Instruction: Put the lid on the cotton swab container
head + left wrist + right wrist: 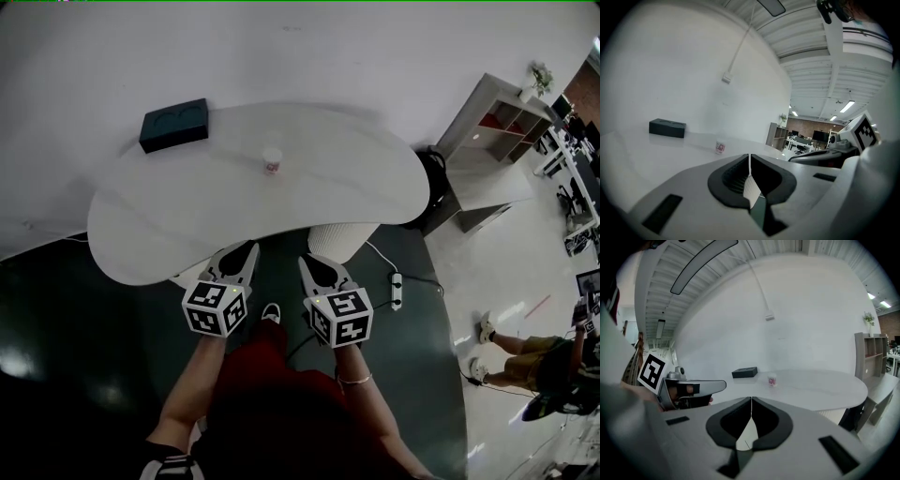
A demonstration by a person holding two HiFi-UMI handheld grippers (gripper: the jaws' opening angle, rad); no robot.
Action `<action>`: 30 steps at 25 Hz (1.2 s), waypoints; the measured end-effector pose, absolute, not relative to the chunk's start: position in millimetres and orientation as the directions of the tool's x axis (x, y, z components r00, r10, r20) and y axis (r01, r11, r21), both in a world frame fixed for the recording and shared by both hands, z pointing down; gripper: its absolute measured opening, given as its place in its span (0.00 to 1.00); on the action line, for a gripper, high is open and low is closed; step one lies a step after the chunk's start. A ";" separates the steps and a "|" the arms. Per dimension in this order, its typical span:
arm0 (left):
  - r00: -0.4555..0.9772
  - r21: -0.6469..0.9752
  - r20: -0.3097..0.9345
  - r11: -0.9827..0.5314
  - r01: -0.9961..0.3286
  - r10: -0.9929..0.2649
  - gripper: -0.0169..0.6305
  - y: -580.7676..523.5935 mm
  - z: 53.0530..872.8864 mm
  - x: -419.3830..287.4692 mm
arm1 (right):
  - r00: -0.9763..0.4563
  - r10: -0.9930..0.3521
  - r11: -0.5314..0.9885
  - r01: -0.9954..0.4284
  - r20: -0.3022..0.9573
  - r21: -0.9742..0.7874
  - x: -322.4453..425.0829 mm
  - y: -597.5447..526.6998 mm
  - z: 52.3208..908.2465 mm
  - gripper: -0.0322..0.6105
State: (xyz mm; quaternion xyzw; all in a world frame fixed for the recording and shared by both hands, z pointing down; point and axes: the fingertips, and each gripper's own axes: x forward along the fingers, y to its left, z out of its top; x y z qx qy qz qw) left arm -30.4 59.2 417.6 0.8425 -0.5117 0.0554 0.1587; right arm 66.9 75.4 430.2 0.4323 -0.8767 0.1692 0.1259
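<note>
We're holding the left gripper (246, 251) and right gripper (307, 264) side by side by the near edge of the white table (356, 187), both with jaws pressed together and gripping nothing. The cotton swab container (273, 161) is standing upright mid-table, well apart from both; a dark box (174, 124) is sitting at the far left corner

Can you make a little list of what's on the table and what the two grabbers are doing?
table: white, rounded
on it: dark box at the far left; small cotton swab container with a red label, mid-table
lid: too small to tell if it is on
left gripper: shut, empty, by the near edge
right gripper: shut, empty, beside the left one
touching container: neither
</note>
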 end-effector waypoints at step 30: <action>0.494 0.195 0.370 -0.454 -0.869 -0.787 0.08 -118.0 458.6 -72.6 | -0.521 -0.726 0.492 -0.849 0.449 -0.190 34.7 -108.9 452.1 0.07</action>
